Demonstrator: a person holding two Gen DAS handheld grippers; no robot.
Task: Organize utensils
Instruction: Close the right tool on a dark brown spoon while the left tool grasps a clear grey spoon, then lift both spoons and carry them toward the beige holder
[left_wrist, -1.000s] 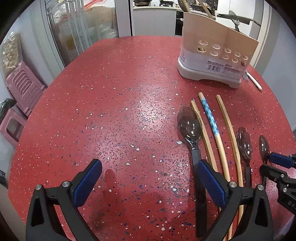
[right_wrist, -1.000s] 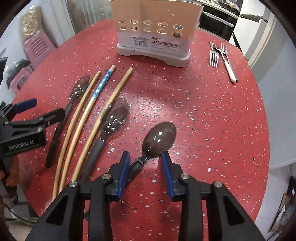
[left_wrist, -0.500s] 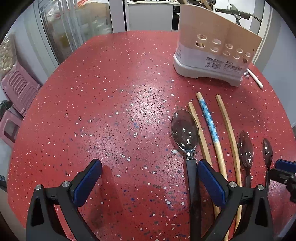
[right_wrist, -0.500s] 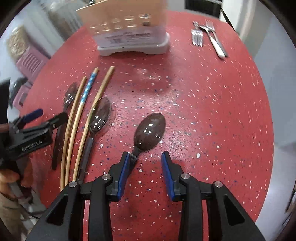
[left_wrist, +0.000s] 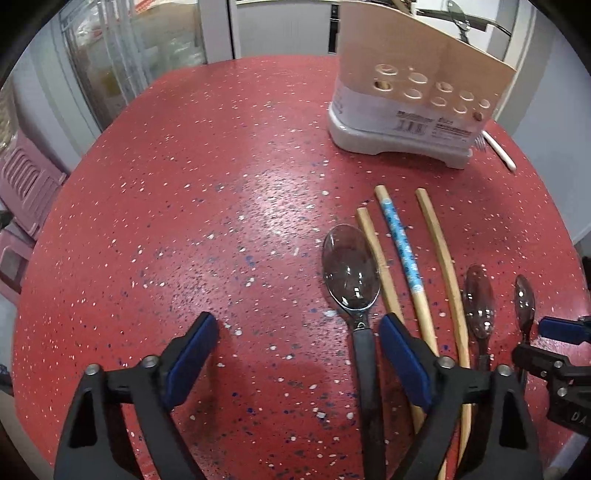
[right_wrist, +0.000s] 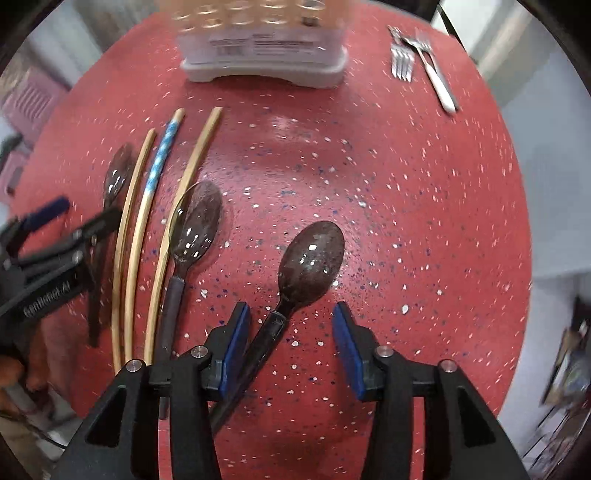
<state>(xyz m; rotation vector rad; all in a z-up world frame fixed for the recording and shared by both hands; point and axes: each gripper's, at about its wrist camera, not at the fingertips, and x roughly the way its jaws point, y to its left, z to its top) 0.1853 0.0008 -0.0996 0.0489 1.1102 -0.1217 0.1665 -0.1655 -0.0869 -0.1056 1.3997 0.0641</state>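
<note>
On the red speckled table lie three dark spoons and three chopsticks. My left gripper is open; the large spoon lies just inside its right finger. My right gripper is open low over the table, and the handle of a dark spoon runs between its fingers, close to the left one. Another spoon lies left of it beside the chopsticks. The utensil holder with round holes stands at the far side, also in the right wrist view.
Two forks and a white-handled utensil lie at the far right near the table edge. Pink stools stand off the table to the left. The left gripper shows at the left of the right wrist view.
My right gripper has opened wider and dropped closer to the dark spoon's handle. My left gripper has edged forward a little, staying open.
</note>
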